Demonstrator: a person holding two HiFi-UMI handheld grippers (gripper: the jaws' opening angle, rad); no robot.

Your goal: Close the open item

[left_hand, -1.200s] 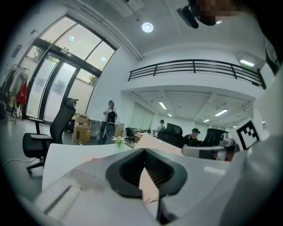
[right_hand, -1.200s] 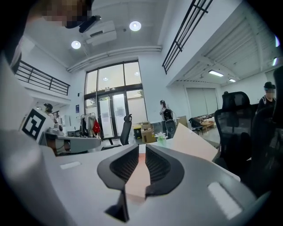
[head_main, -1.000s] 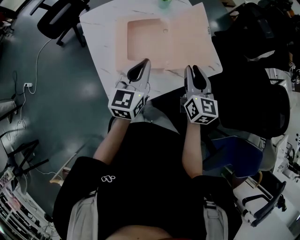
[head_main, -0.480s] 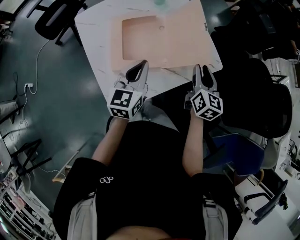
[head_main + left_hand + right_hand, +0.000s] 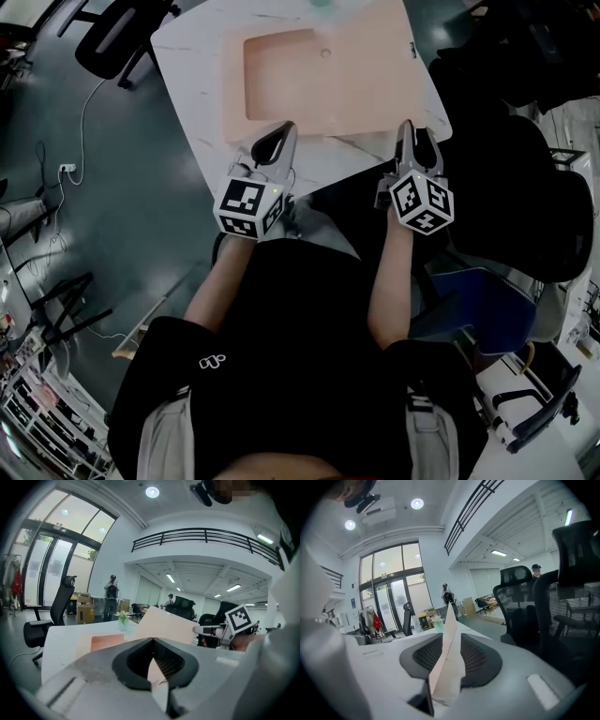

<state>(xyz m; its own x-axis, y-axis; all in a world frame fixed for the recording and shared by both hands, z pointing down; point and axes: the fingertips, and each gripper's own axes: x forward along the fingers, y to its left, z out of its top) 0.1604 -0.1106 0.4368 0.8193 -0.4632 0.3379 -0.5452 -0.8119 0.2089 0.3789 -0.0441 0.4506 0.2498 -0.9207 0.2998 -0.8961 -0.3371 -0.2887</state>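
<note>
Pinching the lid's near corner ahead of the fold-over

Obs.: one peach box [image 5: 281, 80] lies open on the white table [image 5: 183, 56]. Its recessed tray half is on the left. Its lid [image 5: 380, 75] is hinged off the right side and runs toward the table's right edge. In the left gripper view the lid stands tilted up off the table, not flat.

Right gripper [image 5: 414, 131]: the jaws have just been closing, with the lid's near edge upright between them. The pads look pressed to both faces, leaving a gap about as thin as the card. Probable reason for this hold: a corner away from the hinge gives the easiest swing over the tray.

Left gripper [image 5: 286, 128]: tips together, nothing held. Peach shows only through the hollow behind the tips. The gripper sits at the tray's near edge, probably to steady the base while the lid comes across.

Count: one box (one tray half, one lid), two grippers, one table, one small potted plant [image 5: 123, 619] at the table's far edge.

Status, judged: early. The lid is gripped but not yet over the tray.
</note>
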